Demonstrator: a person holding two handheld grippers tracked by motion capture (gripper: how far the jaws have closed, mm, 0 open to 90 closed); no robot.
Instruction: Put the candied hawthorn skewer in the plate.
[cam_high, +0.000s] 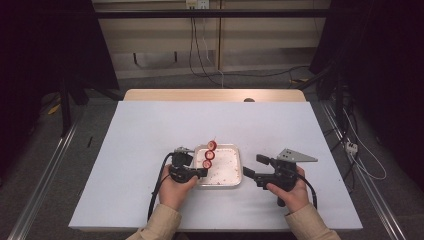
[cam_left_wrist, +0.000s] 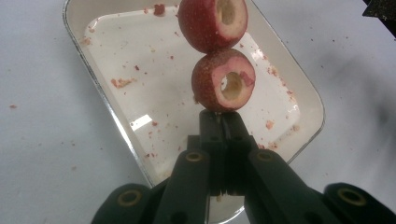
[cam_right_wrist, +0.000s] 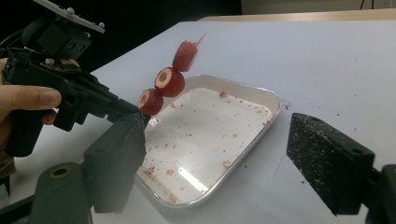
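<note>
Three cored red fruits sit threaded on a thin wooden skewer that slants up over a white tray. My left gripper is shut on the skewer's lower end, just under the lowest fruit. In the high view the left gripper is at the tray's left edge and the fruits rise over its far left corner. My right gripper stands open just right of the tray, nothing between its crumb-dusted pads.
Red and tan crumbs are scattered in the tray and on the white table cover around it. The cover runs wide on all sides of the tray. A cable trails from the left gripper toward the near edge.
</note>
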